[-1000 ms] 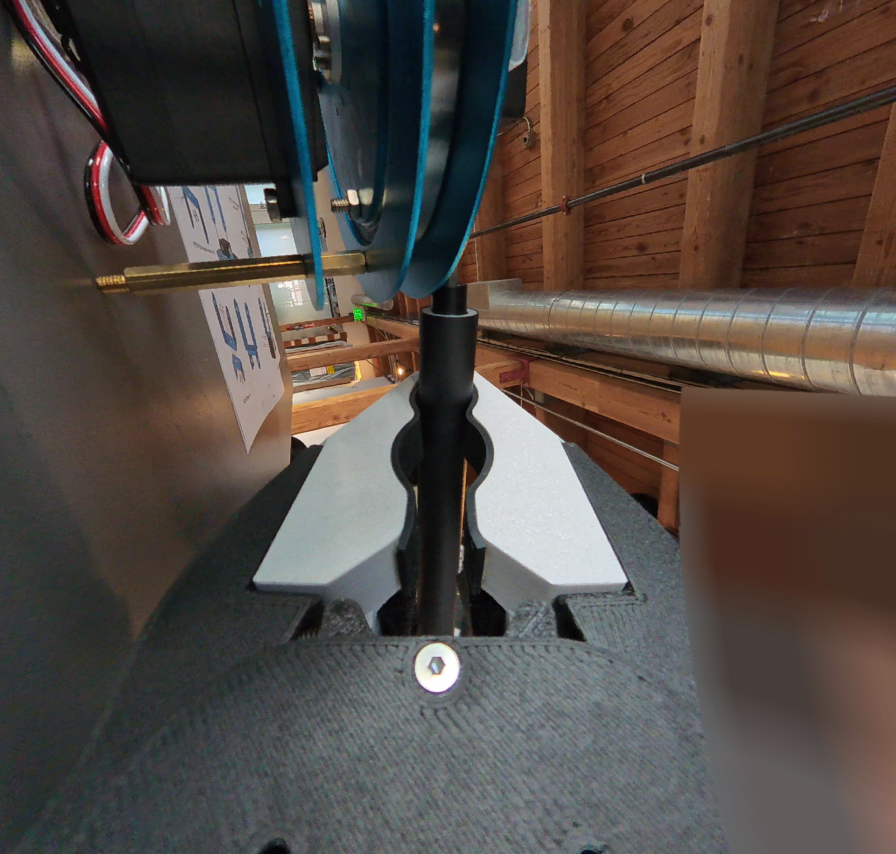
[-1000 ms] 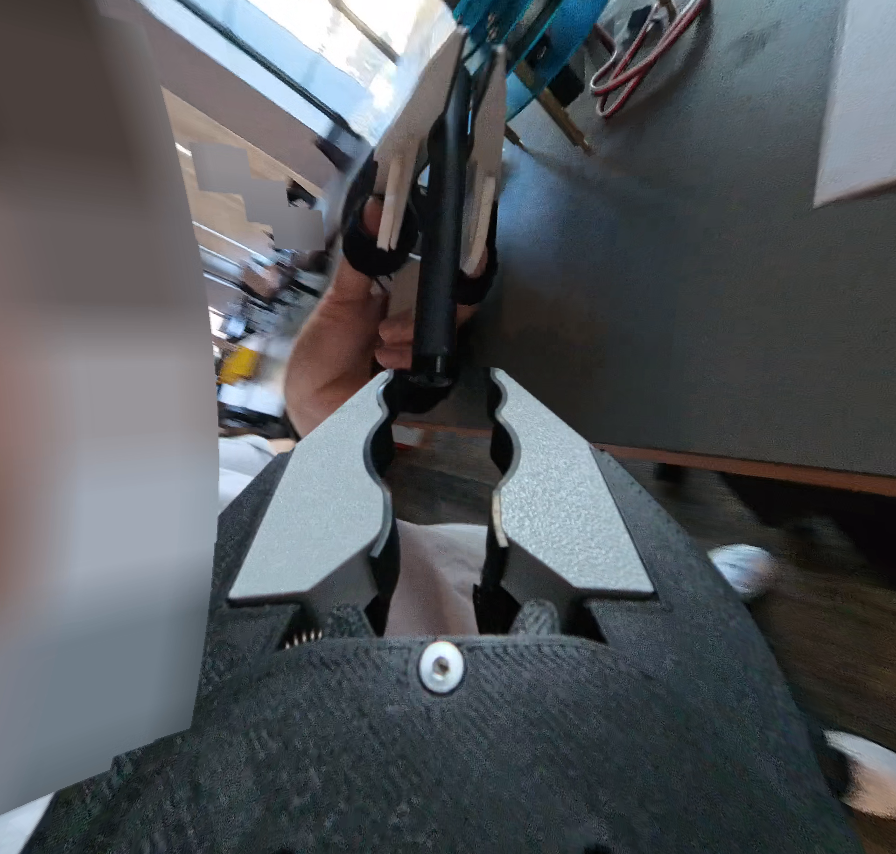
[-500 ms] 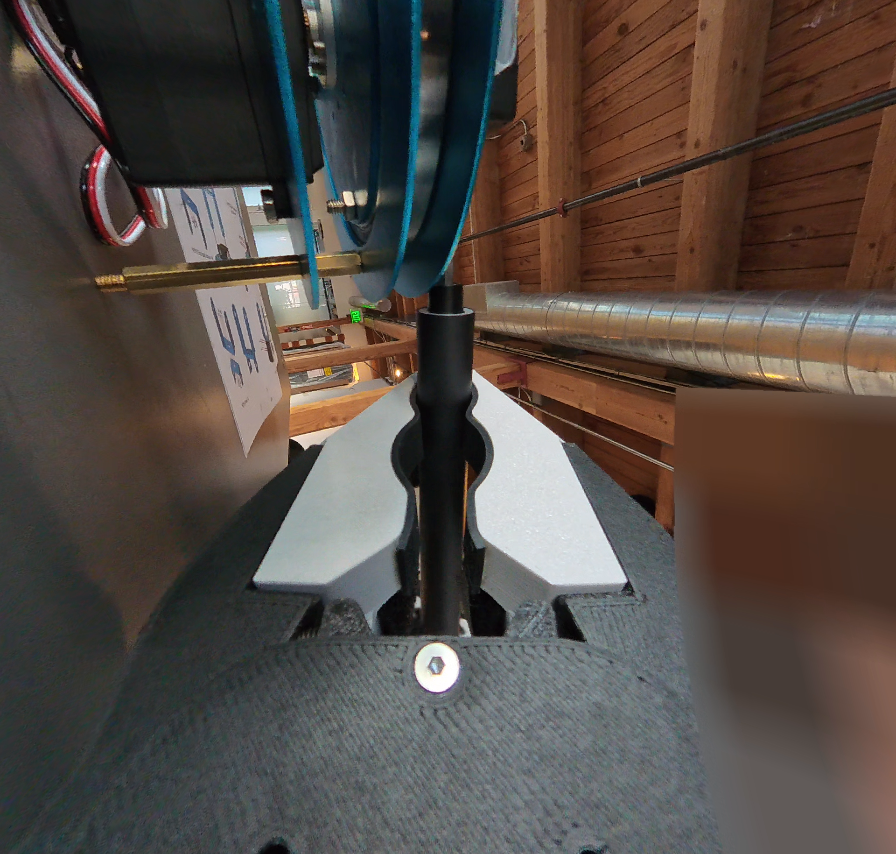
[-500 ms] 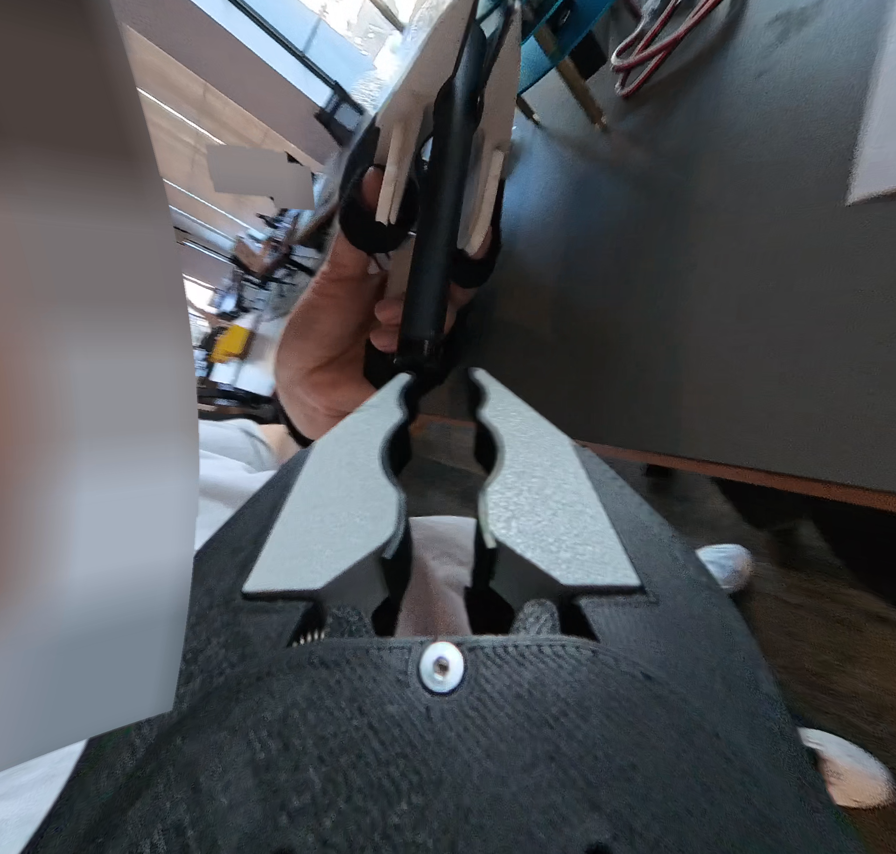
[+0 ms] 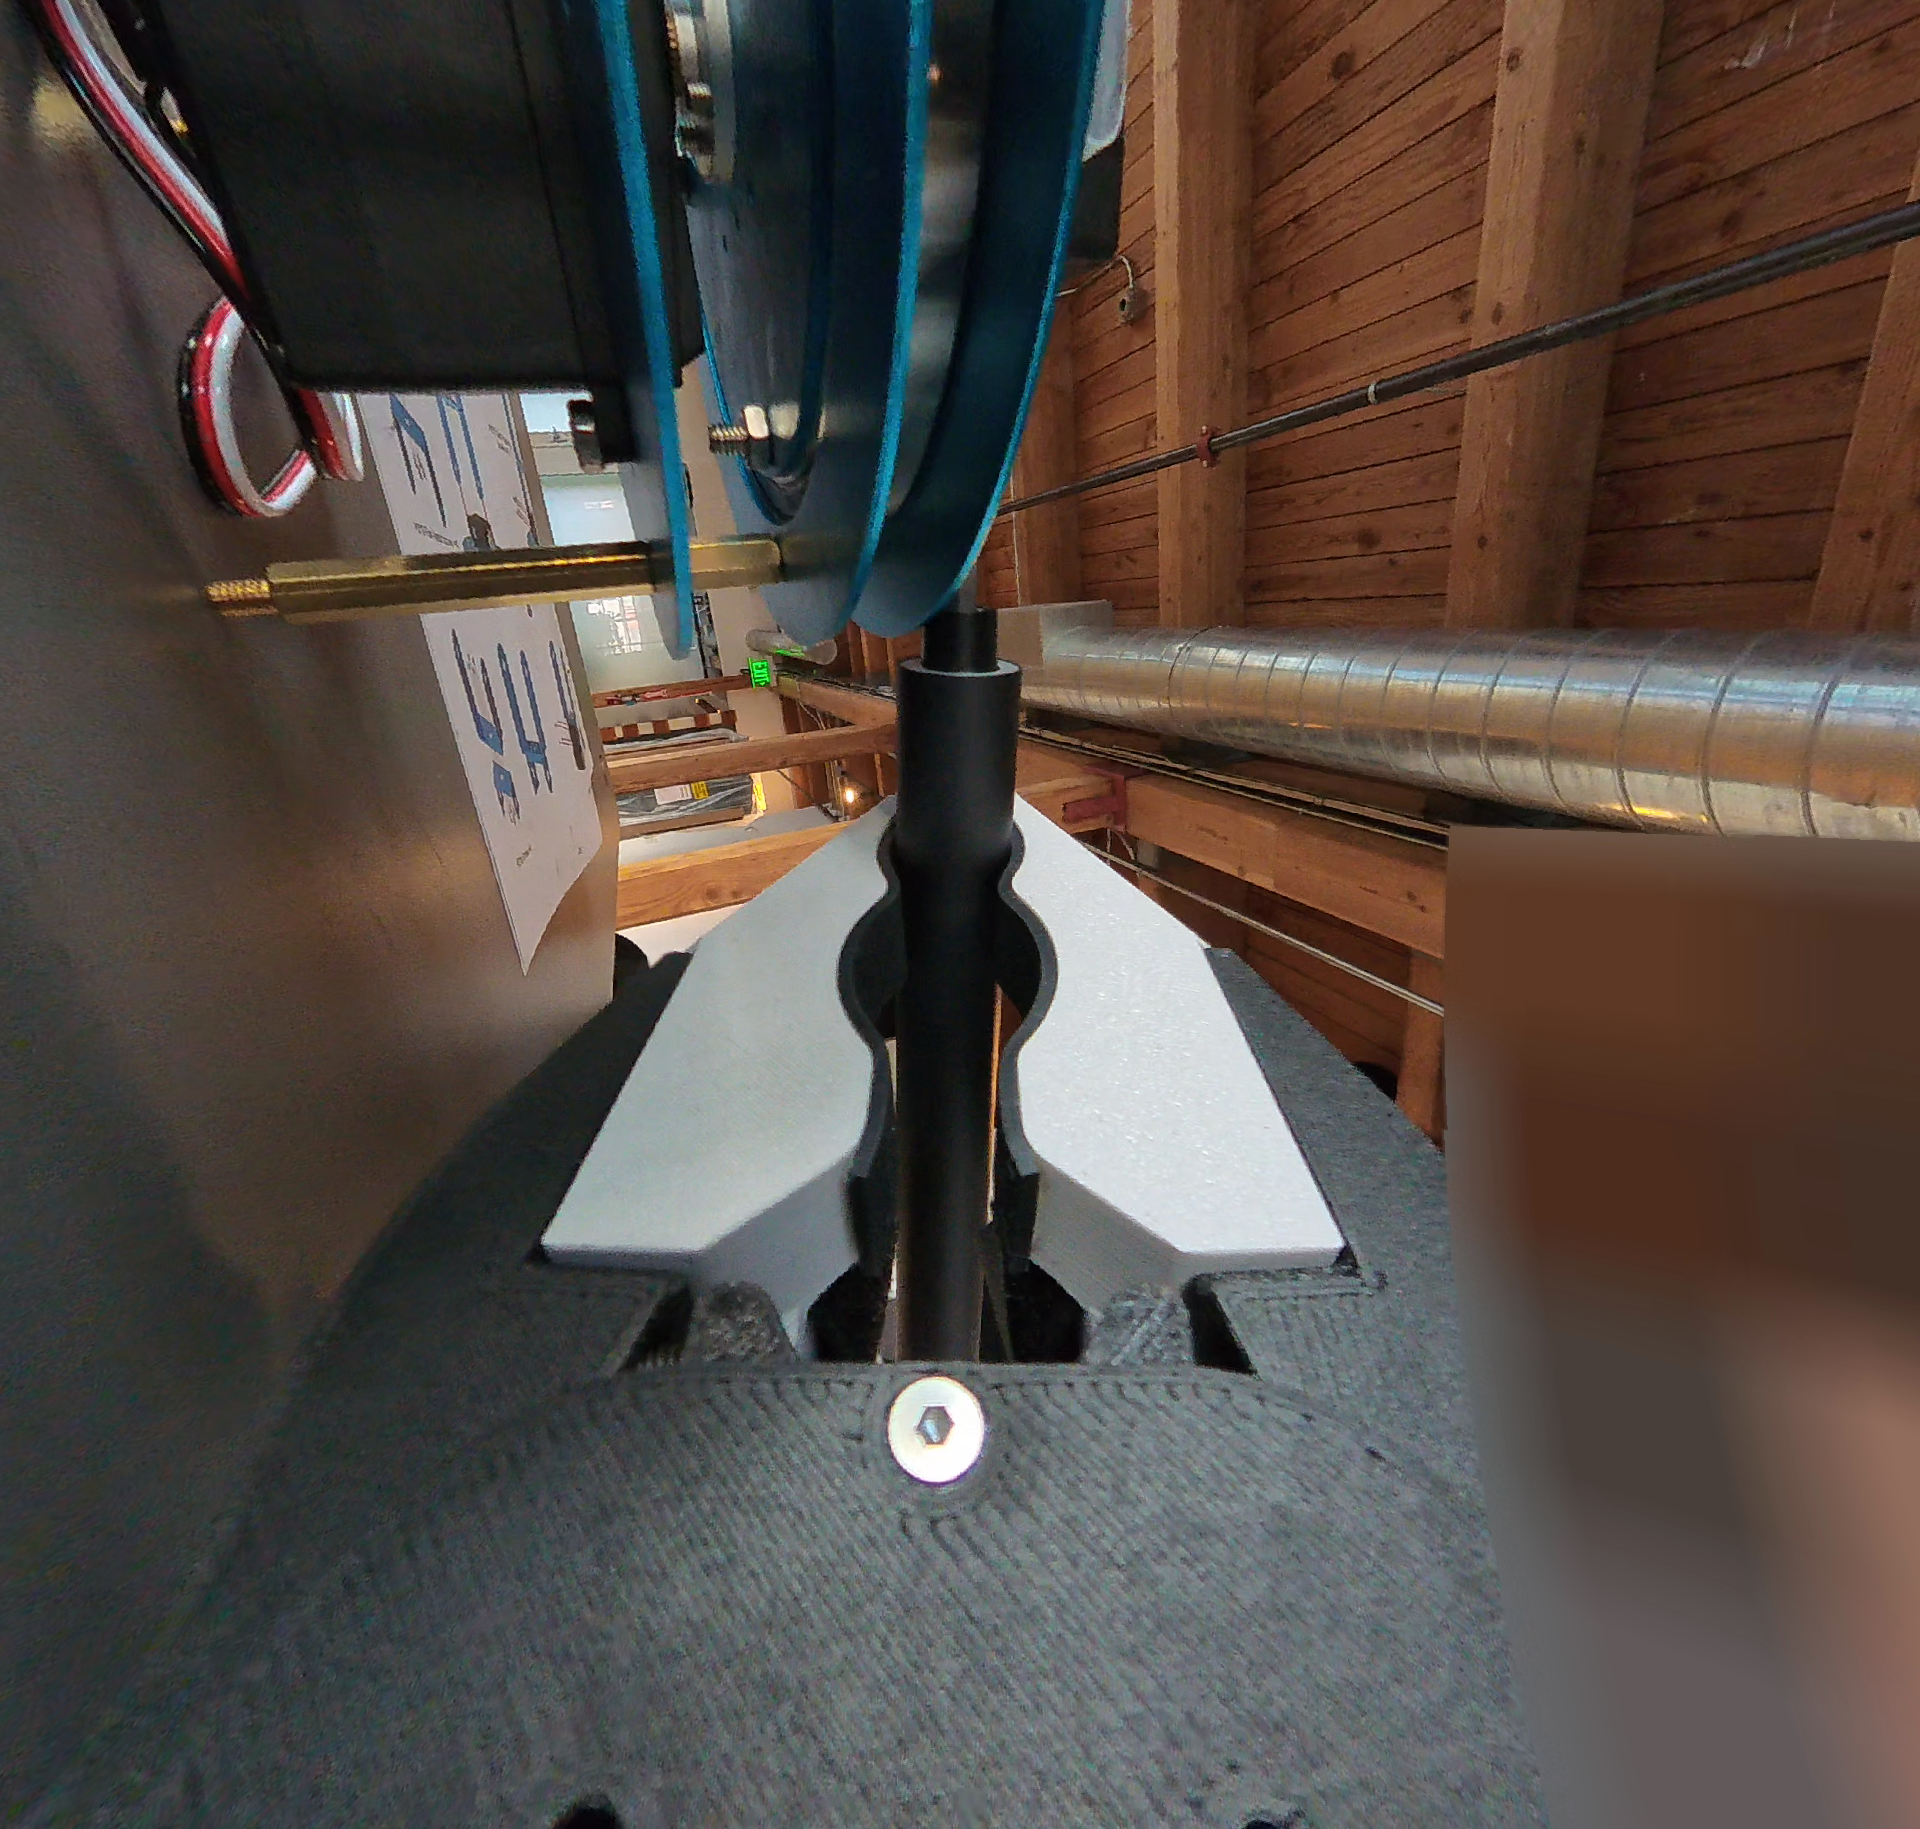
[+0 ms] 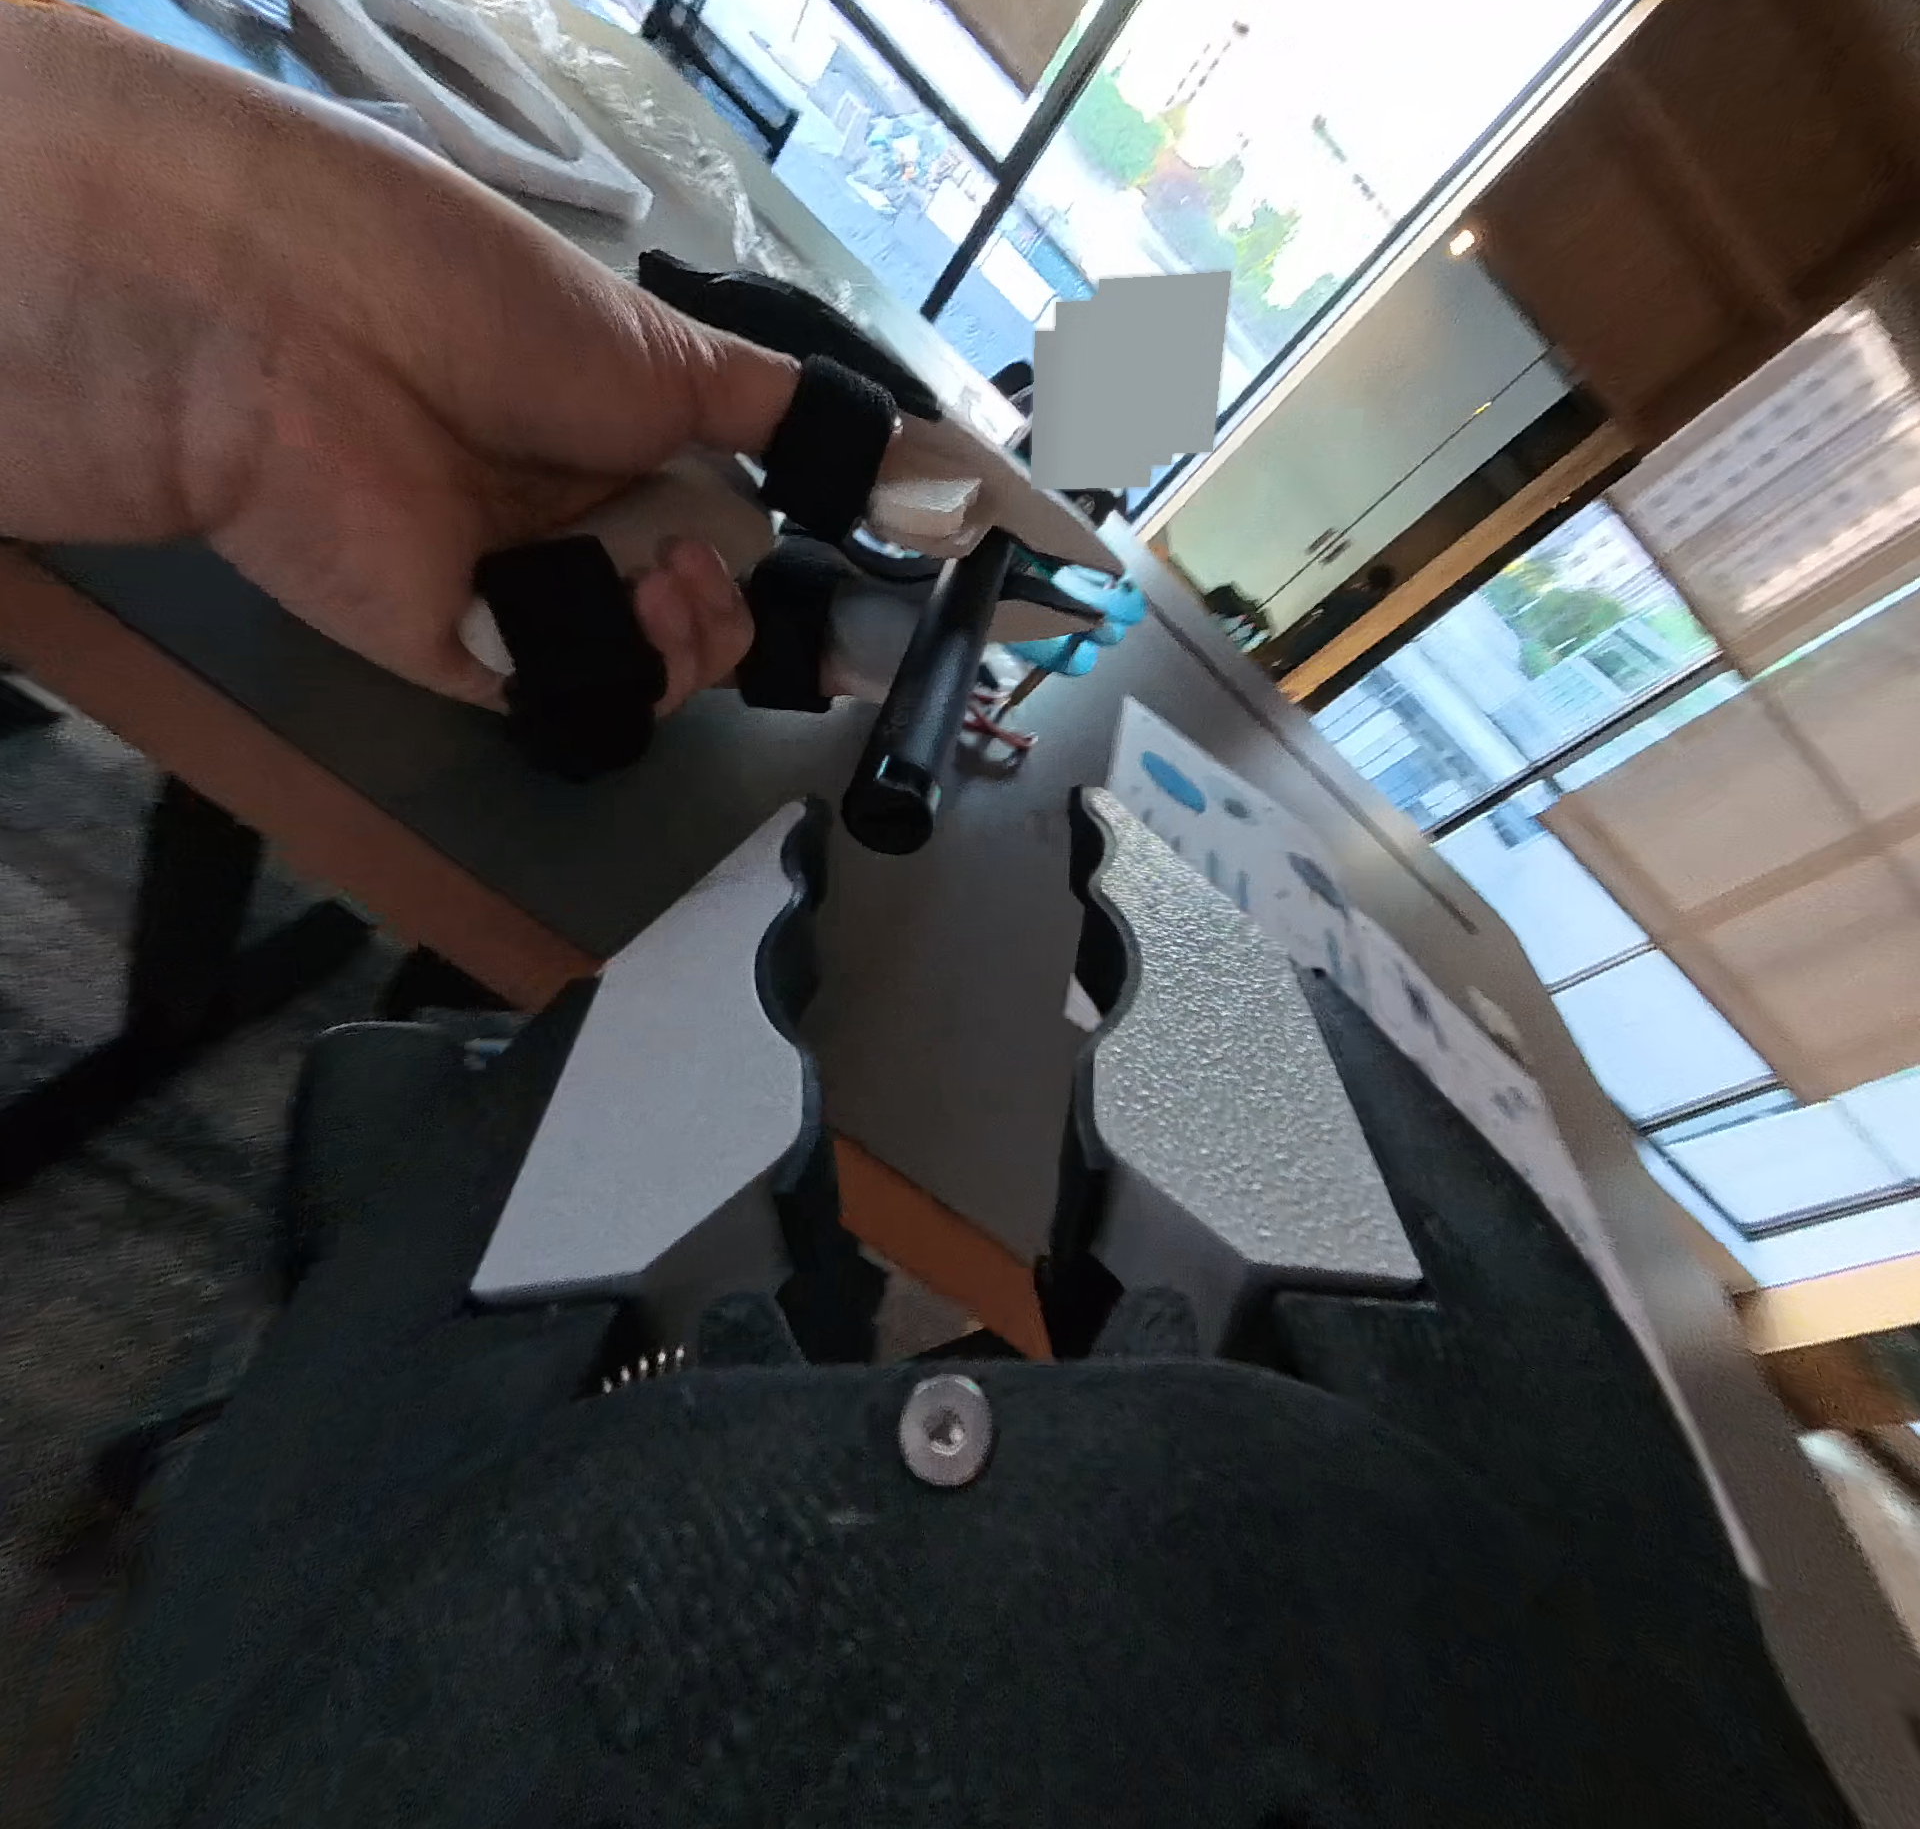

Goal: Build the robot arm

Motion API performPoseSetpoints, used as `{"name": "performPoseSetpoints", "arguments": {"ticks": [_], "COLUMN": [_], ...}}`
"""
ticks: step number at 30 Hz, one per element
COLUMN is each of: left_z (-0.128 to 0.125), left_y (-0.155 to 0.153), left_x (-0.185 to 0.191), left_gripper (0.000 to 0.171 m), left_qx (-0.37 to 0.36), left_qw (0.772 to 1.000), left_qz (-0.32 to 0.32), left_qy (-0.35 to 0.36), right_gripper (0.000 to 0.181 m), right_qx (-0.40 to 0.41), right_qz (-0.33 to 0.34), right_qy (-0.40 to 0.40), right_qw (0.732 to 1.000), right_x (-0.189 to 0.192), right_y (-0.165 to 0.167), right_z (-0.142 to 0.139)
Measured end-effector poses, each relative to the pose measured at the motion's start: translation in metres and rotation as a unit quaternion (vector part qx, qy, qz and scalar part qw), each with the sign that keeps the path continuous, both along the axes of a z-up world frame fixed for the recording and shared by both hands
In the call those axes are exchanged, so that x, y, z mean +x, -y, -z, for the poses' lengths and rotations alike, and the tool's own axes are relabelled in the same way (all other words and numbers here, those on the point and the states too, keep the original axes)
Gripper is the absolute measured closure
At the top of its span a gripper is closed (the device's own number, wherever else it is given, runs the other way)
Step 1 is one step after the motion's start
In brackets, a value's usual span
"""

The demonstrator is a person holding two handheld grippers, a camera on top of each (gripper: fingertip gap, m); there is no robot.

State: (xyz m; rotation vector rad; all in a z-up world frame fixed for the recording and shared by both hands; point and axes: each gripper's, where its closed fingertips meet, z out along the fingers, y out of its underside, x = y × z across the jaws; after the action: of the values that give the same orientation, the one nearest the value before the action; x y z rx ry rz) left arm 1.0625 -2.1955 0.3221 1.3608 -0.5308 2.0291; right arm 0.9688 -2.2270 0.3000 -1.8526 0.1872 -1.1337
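My left gripper is shut on a black rod that runs straight forward between its white fingers. The rod's tip meets a blue disc assembly that carries a black motor block, a brass standoff and red, white and black wires. In the right wrist view my right gripper is open and empty. The rod's rear end sits just ahead of its tips, nearer the left finger. A hand with black finger straps holds the left gripper there.
The assembly rests on a dark grey table with a wooden edge. A white sheet with blue figures lies on the table; it also shows in the left wrist view. White foam pieces and clear plastic lie farther off. A silver duct runs overhead. Spacing between my two grippers at the tips: around 10 centimeters.
My right gripper has swung and tilted to a new angle, and its jaws stand wider apart than half a second ago. My left gripper keeps its hold on the rod and has barely moved.
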Motion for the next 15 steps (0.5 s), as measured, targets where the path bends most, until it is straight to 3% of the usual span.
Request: {"name": "performPoseSetpoints", "arguments": {"ticks": [8,15], "left_z": [-0.002,-0.004], "left_y": [-0.001,-0.001], "left_x": [0.0,0.0], "left_gripper": [0.164,0.164], "left_qx": [-0.006,-0.01], "left_qw": [1.0,1.0], "left_qz": [0.003,0.005], "left_qy": [0.0,0.002], "right_gripper": [0.161,0.164], "right_qx": [-0.034,0.006], "right_qz": [-0.009,0.009], "right_qy": [0.066,0.048], "right_qw": [0.997,0.999], "right_x": [-0.001,0.004], "right_y": [-0.015,-0.016], "right_z": [-0.002,-0.002]}}
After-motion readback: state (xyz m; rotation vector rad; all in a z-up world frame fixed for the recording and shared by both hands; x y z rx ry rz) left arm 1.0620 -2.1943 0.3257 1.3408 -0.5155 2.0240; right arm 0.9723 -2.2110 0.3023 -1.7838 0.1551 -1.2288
